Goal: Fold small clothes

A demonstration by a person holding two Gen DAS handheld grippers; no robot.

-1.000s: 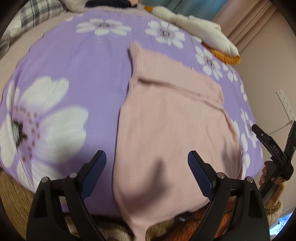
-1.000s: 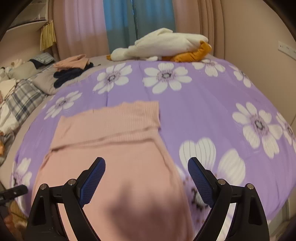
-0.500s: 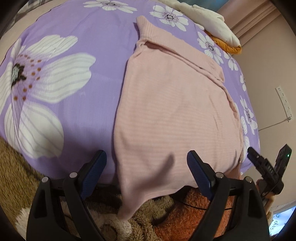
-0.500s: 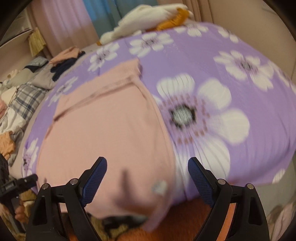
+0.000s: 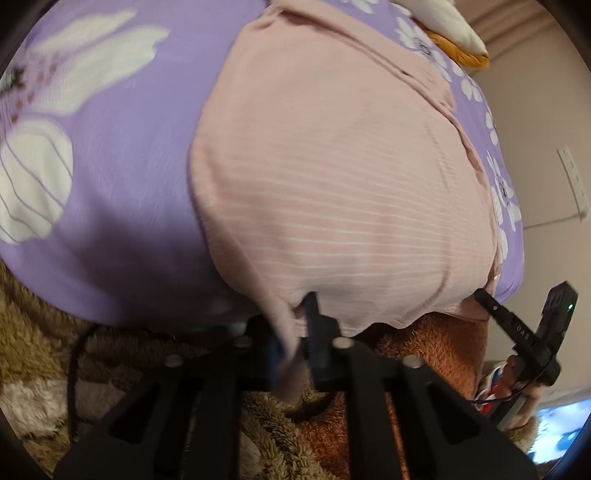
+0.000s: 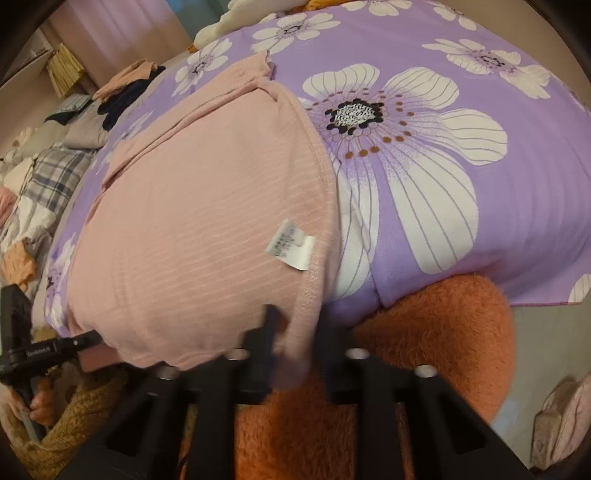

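A pink ribbed garment (image 5: 332, 177) with thin white stripes lies spread on the purple flowered bedspread (image 5: 122, 155), its near hem hanging over the bed's edge. My left gripper (image 5: 293, 343) is shut on the hem's left corner, pink cloth pinched between the pads. In the right wrist view the same pink garment (image 6: 207, 236) shows a white care label (image 6: 291, 247) near its right seam. My right gripper (image 6: 295, 354) is shut on the hem's right corner, below the label. Each gripper shows at the edge of the other's view.
A fluffy orange and brown blanket (image 6: 424, 332) hangs below the bed's edge. A white and orange plush toy (image 5: 454, 33) lies at the far end. Folded clothes (image 6: 125, 85) and a plaid cloth (image 6: 55, 173) sit at the far left. A wall with a socket strip (image 5: 572, 181) stands at the right.
Both grippers came down to the near hem and went from wide open to shut, each pinching a corner of the pink garment.
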